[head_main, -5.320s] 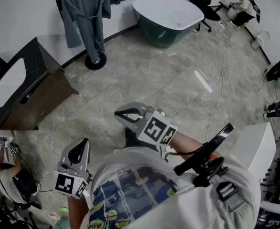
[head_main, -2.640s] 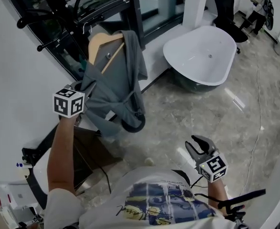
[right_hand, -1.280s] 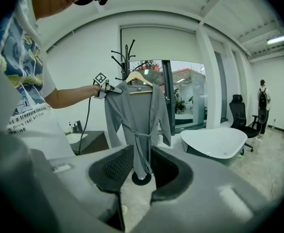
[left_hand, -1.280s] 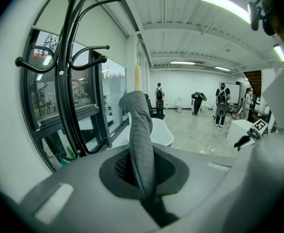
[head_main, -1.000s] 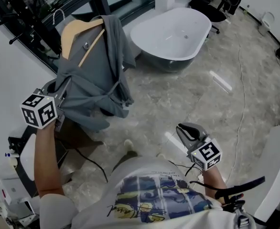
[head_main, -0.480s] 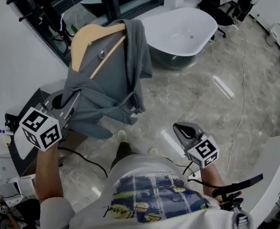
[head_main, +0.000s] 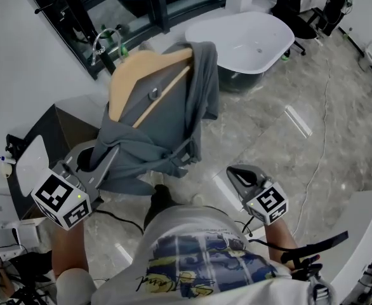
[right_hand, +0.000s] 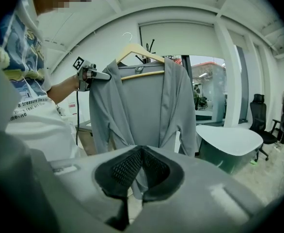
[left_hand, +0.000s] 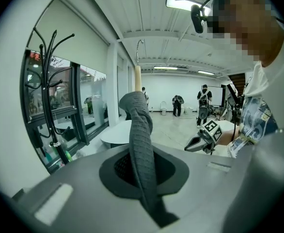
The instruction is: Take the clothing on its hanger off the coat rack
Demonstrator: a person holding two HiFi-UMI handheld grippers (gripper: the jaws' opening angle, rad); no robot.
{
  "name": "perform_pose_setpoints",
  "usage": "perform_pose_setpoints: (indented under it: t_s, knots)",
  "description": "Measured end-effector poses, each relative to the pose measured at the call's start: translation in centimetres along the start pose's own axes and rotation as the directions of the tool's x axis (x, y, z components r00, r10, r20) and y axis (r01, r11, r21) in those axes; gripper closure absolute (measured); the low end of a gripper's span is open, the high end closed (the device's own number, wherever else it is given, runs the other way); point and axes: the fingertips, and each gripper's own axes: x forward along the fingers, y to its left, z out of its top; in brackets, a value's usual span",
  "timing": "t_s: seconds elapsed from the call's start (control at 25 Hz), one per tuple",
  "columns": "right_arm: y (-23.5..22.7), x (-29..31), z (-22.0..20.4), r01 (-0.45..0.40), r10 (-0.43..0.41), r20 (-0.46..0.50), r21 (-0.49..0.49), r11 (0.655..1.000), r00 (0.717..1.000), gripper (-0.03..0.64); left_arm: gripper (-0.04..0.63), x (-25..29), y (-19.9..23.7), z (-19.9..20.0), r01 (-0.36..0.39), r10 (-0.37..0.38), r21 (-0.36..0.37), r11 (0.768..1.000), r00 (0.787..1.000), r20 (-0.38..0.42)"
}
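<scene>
**A:** Where's the clothing now?

**B:** It's off the coat rack [left_hand: 47,106]. The grey garment [head_main: 173,126] hangs in the air on its wooden hanger [head_main: 141,75], over the floor [head_main: 268,132] between me and the white bathtub [head_main: 243,33]. The rack stands well apart by the window, and the hanger's hook [right_hand: 127,35] catches on nothing.

**A:** What carries it?

**B:** My left tool [head_main: 103,154], clenched on a fold of cloth at the shoulder, just beside one end of the hanger. In the left gripper view only fabric runs between the jaws. I can't tell whether they bite the wood too. I judge the hold sits up there so the hanger stays inside the shoulders and travels with the cloth.

**A:** And the right tool?

**B:** The right tool [head_main: 240,176] is clenched on nothing. Its jaws are together, low by my waist and well apart from the garment, which only shows beyond them. I reckon it waits there so it can't snag anything.

**A:** Any risk?

**B:** All the weight hangs from one shoulder. If only cloth is gripped, the hanger could slip out of the far side. I'd call the removal itself done.
</scene>
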Motion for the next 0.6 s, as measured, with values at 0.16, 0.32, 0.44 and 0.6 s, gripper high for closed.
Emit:
perform_pose_setpoints:
  t_s: [0.16,0.32,0.44,0.6]
  knots:
    - [0.4,0.6,0.5,-0.026,0.026,0.006,-0.018,0.999,1.000,0.615,0.588,-0.4,-1.3,-0.3,0.018,-0.018,0.000,1.000,1.000,-0.002]
    - [0.2,0.6,0.7,-0.027,0.027,0.007,-0.030,0.999,1.000,0.615,0.588,-0.1,-2.2,-0.5,0.034,-0.034,0.005,0.999,0.999,-0.008]
    - [0.1,0.8,1.1,-0.021,0.021,0.006,-0.039,0.999,1.000,0.615,0.588,0.0,-2.4,-0.5,0.050,-0.050,0.015,0.999,0.999,-0.008]
    - [0.2,1.1,1.2,-0.012,0.013,0.005,-0.046,0.999,1.000,0.615,0.588,-0.1,-2.5,-0.5,0.065,-0.065,0.030,0.997,0.998,-0.010]
